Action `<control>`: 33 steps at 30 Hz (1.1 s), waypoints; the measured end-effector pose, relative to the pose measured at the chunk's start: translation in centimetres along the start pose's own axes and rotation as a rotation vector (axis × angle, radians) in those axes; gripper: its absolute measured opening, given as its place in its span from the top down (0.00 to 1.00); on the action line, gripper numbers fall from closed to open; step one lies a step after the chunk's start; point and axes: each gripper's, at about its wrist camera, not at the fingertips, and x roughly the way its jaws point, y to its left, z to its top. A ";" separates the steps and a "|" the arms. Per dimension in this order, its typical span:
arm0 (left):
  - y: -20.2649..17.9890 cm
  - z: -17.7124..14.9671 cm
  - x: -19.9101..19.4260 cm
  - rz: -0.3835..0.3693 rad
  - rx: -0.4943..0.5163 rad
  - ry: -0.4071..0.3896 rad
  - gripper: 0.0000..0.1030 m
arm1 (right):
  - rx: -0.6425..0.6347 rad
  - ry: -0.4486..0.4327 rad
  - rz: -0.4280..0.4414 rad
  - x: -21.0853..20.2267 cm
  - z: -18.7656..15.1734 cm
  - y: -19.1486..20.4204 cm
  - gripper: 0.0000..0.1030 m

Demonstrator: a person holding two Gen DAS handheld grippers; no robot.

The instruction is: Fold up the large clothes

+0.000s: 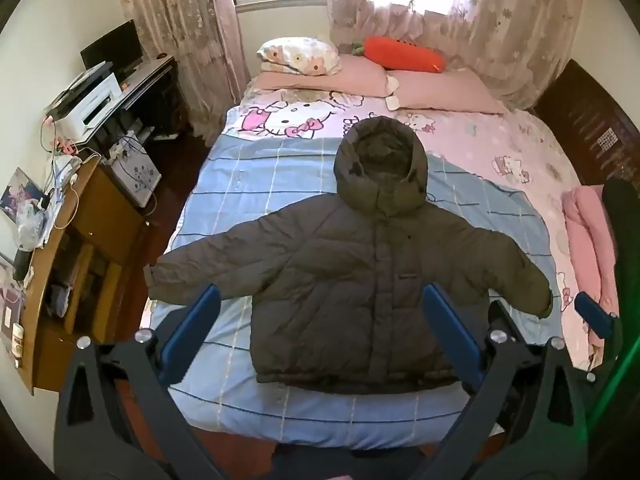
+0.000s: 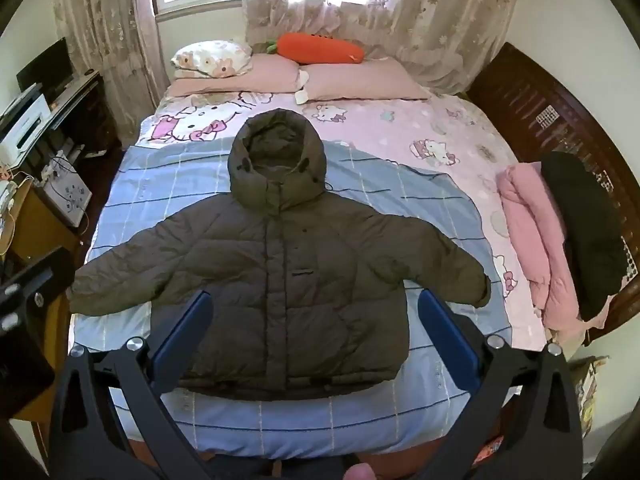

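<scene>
- 1 olive hooded puffer jacket lies flat, front up, on the blue checked blanket; sleeves spread to both sides, hood toward the pillows.
- Left gripper: blue fingers spread wide, gripping nothing, above the jacket's hem.
- Right gripper: fingers likewise parted, empty, over the hem.
- Pink folded garment and a black one at the bed's right edge.
- Carrot plush behind the pillows.
</scene>
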 end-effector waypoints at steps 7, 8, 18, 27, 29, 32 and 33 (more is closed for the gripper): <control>0.1 -0.7 0.4 -0.010 0.003 0.021 0.02 | 0.014 0.003 0.026 0.5 -0.3 0.3 0.01; 0.2 -0.8 0.4 -0.008 0.004 0.021 0.02 | 0.017 0.001 0.025 0.5 -0.4 0.6 0.01; 0.0 -0.8 0.9 0.001 0.013 0.036 0.02 | 0.028 0.012 0.043 0.8 -0.3 0.1 0.01; -0.3 -1.9 1.5 0.000 0.017 0.039 0.02 | 0.034 0.013 0.043 0.8 -0.2 -0.4 0.01; -0.3 -1.9 1.5 0.001 0.017 0.040 0.02 | 0.035 0.014 0.043 0.9 -0.3 -0.5 0.01; -0.3 -2.2 1.8 0.001 0.016 0.041 0.02 | 0.037 0.014 0.044 0.9 -0.3 -0.6 0.01; -0.3 -2.2 1.8 0.001 0.017 0.041 0.02 | 0.037 0.013 0.044 0.9 -0.3 -0.6 0.01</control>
